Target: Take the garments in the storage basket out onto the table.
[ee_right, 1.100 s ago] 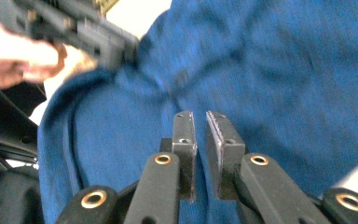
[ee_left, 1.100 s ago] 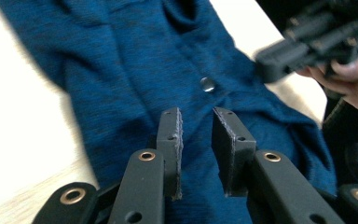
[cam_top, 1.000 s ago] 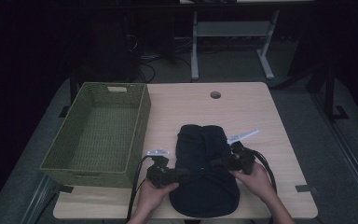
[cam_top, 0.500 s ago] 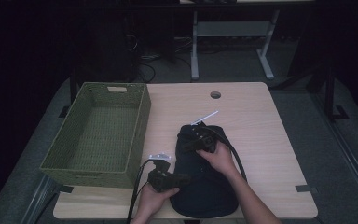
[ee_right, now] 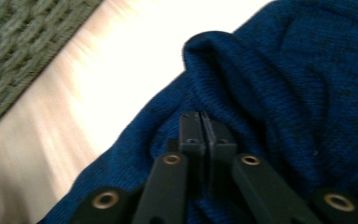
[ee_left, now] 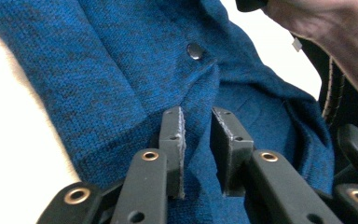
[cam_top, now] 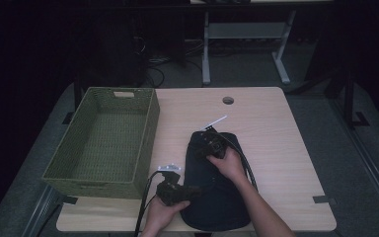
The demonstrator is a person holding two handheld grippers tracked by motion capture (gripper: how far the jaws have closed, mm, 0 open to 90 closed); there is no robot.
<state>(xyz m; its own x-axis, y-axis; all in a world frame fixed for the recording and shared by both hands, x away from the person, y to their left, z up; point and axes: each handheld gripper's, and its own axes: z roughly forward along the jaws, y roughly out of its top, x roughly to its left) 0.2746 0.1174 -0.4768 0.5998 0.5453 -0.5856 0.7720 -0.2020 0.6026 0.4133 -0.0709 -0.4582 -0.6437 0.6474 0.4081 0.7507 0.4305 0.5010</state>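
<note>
The blue knit garment (cam_top: 212, 187) lies folded on the table (cam_top: 276, 148), its long axis running from the near edge toward the far edge, its narrower end pointing away from the person. A green woven basket (cam_top: 103, 143) stands just beside it at the table's left edge. The left gripper (ee_left: 197, 140) has its 2 jaws slightly apart with a fold of knit between them, their pads not pressing it. The right gripper (ee_right: 200, 126) is clenched on the garment's far end.

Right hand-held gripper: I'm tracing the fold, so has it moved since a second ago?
Yes. The right hand-held gripper went from the garment's right edge toward the wicker basket and table hole.
</note>
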